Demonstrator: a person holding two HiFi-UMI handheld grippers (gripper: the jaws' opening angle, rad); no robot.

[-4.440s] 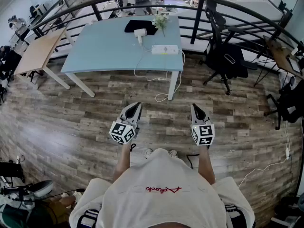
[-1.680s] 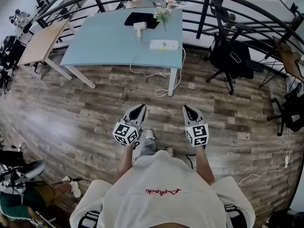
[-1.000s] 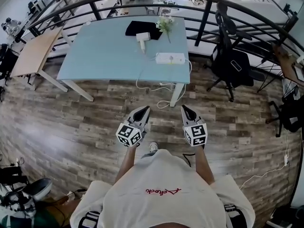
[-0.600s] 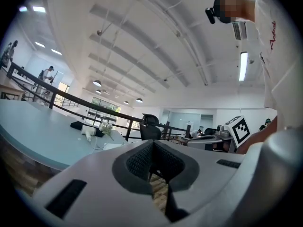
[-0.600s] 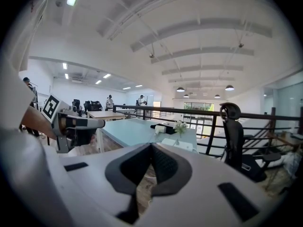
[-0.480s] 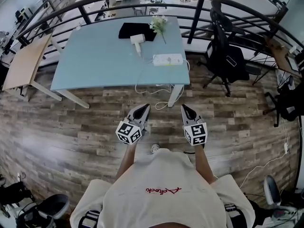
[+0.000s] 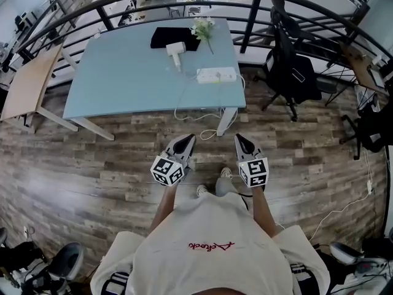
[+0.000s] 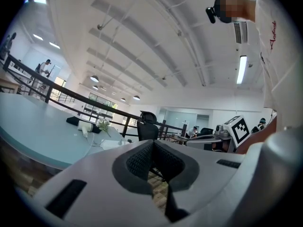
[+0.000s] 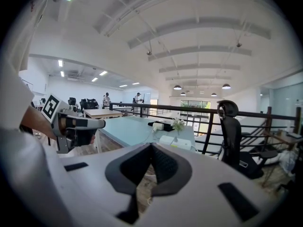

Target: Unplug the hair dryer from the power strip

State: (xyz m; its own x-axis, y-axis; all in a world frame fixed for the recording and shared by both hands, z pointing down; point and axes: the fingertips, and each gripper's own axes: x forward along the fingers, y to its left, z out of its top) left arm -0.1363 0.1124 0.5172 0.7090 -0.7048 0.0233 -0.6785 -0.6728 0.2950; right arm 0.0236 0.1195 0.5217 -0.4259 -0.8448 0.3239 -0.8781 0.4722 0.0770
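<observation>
Nothing is done yet: the hair dryer [image 7: 176, 48] lies on the blue table [image 7: 123, 72] with its cord running to the power strip [image 7: 216, 74], probably plugged in, though the plug is too small to see. The left gripper [image 7: 188, 139] and right gripper [image 7: 239, 139] hang well short of the table, jaws together, empty

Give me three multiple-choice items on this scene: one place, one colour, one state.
1. Where does the strip lie? A on the floor; B on the table, near its right edge; C on a chair.
2. What colour is the dryer? A black; B white; C red.
3. How are the right tongs? A open; B shut on a plug; C shut, empty.
Answers: 1 B, it rests on the blue top; 2 B, its body shows white; 3 C, the jaws meet with nothing between.
</observation>
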